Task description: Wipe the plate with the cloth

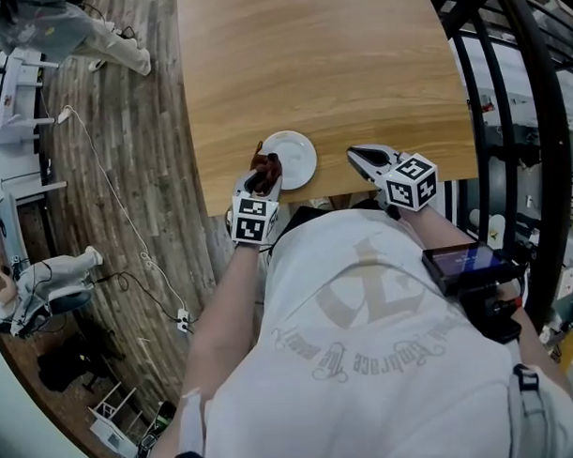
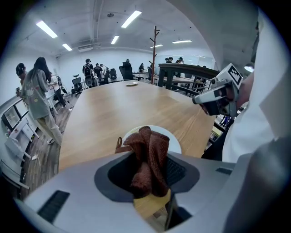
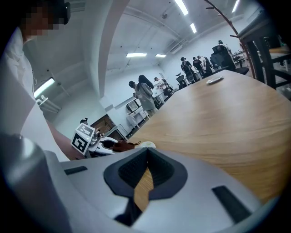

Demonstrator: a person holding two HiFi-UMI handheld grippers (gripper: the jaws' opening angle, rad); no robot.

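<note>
A small white plate (image 1: 293, 157) sits near the front edge of the wooden table (image 1: 328, 62). My left gripper (image 1: 263, 174) is shut on a crumpled brown cloth (image 1: 264, 163), held over the plate's left rim. In the left gripper view the cloth (image 2: 148, 157) stands bunched between the jaws, with the plate (image 2: 175, 144) showing just behind it. My right gripper (image 1: 363, 159) hovers to the right of the plate, shut and holding nothing. In the right gripper view its jaws (image 3: 146, 154) meet at the tips, and the cloth (image 3: 122, 146) and plate (image 3: 146, 145) appear at the left.
The long table stretches away with another small dish (image 2: 132, 83) far off. Black metal railing (image 1: 507, 94) runs along the right side. Several people stand around desks and chairs in the background (image 2: 38, 86). A cable (image 1: 127, 220) trails over the wood floor at the left.
</note>
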